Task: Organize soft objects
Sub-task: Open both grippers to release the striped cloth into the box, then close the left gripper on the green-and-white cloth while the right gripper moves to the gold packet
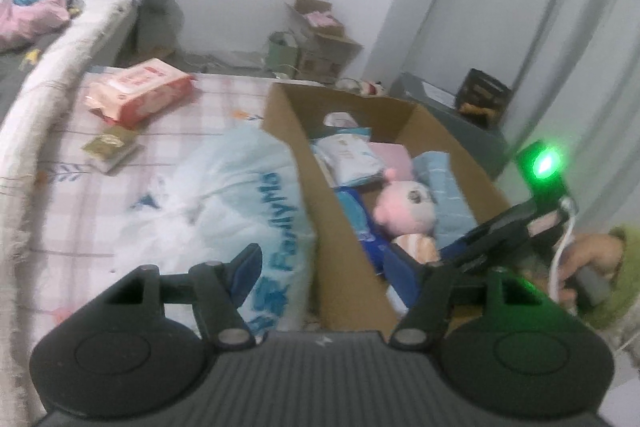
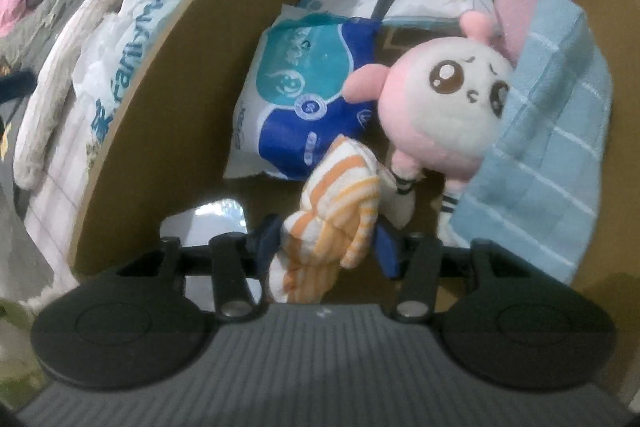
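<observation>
An open cardboard box on the bed holds a pink and white plush doll, a blue checked towel, a blue wipes pack and other soft packs. My right gripper points down into the box near its front wall. An orange-and-white striped cloth stands between its blue pads and touches both. In the left wrist view the same cloth shows beside the doll. My left gripper is open over the box's left wall, nothing between its fingers.
A white plastic bag with blue lettering lies on the checked sheet against the box. A pink tissue pack and a small gold packet lie farther back. More boxes stand by the wall. A hand holds the right gripper.
</observation>
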Action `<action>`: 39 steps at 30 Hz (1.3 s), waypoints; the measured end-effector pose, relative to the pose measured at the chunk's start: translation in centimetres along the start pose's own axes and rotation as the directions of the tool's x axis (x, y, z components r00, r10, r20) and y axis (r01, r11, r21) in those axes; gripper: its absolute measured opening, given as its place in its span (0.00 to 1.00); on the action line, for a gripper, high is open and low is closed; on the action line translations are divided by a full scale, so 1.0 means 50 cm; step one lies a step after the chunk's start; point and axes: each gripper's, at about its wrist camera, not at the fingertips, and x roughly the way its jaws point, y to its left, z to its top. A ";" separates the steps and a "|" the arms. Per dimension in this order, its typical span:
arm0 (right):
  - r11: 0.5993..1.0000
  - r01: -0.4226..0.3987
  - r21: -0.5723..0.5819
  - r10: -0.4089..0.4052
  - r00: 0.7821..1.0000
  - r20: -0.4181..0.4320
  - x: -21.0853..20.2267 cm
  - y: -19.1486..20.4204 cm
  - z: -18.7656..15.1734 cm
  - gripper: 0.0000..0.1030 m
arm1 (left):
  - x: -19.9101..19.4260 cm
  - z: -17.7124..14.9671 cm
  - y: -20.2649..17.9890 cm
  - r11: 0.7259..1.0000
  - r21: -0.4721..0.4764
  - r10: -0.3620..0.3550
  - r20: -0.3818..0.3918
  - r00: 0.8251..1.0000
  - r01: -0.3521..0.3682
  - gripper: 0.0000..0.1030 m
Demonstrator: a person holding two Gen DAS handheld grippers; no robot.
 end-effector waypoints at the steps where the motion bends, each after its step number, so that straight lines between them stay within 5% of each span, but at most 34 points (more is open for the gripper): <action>1: 1.000 -0.008 0.019 0.007 1.000 0.010 -0.006 -0.004 0.001 0.57 | -0.008 -0.007 0.004 1.000 0.006 0.014 0.006 1.000 -0.014 0.68; 6: 0.993 -0.048 0.110 0.036 0.994 0.106 -0.051 -0.025 -0.012 0.69 | -0.042 -0.042 0.039 0.998 0.020 0.055 0.038 0.998 -0.056 0.76; 15: 0.965 -0.158 0.207 0.105 0.963 0.247 -0.107 -0.039 -0.041 0.71 | -0.091 -0.105 0.105 0.983 0.048 0.172 0.052 0.984 -0.174 0.80; 24: 0.935 -0.336 0.115 0.272 0.885 0.377 -0.162 0.076 -0.043 0.71 | -0.042 -0.155 0.102 0.971 0.086 0.227 -0.037 0.973 -0.224 0.82; 29: 0.913 -0.405 0.053 0.362 0.862 0.354 -0.143 0.170 -0.034 0.71 | 0.031 -0.167 0.072 0.938 0.209 0.298 -0.071 0.952 -0.278 0.85; 36: 0.911 -0.411 -0.006 0.395 0.870 0.294 -0.116 0.265 0.004 0.71 | 0.111 -0.187 0.067 0.905 0.277 0.366 -0.116 0.923 -0.324 0.85; 39: 0.916 -0.400 -0.030 0.392 0.877 0.278 -0.118 0.289 0.021 0.71 | 0.117 -0.193 0.081 0.904 0.259 0.379 -0.120 0.917 -0.340 0.68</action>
